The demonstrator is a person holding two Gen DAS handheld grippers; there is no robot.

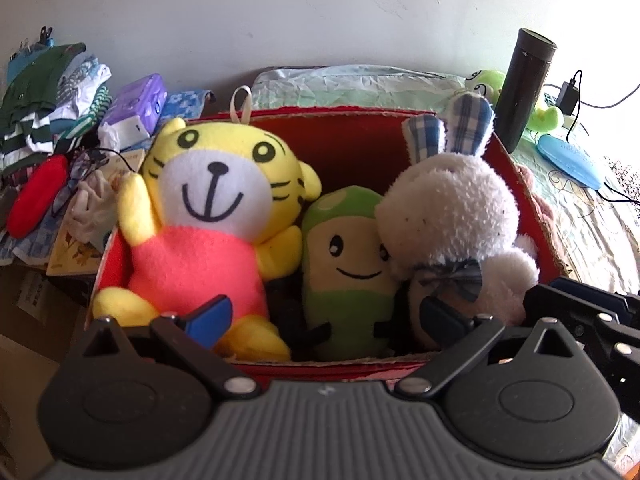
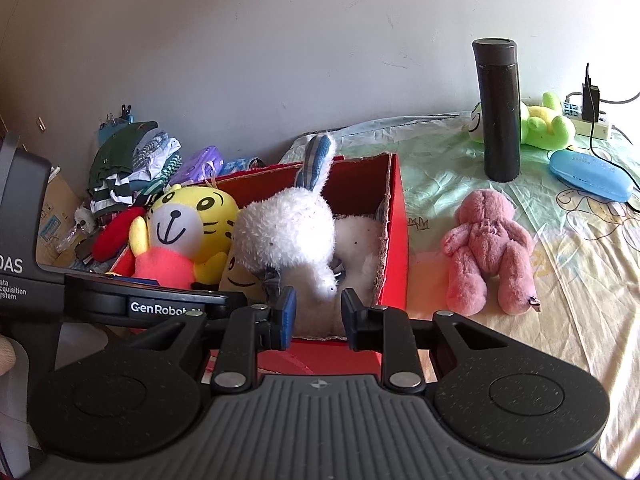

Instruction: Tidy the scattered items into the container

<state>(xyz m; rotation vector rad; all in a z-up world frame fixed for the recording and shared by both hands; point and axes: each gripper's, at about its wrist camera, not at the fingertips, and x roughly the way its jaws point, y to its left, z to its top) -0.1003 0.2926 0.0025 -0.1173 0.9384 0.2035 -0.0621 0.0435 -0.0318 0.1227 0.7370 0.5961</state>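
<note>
A red box (image 2: 394, 216) on the bed holds a tiger toy (image 1: 208, 208), a green toy (image 1: 348, 264) and a white rabbit (image 1: 452, 216). A pink bear (image 2: 490, 252) lies beside it (face down). The left tool (image 1: 326, 316) and the right tool (image 2: 318, 312) are both open, holding nothing.

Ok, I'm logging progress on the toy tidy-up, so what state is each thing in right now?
Red cardboard box: open, holding three toys.
Yellow tiger plush: inside box, upright.
Green smiling plush: inside box, between the other two.
White rabbit plush: inside box, leaning.
Pink fluffy bear plush: outside, face down on the sheet.
Black flask: upright, capped.
Left gripper: open, empty.
Right gripper: open, empty.
</note>
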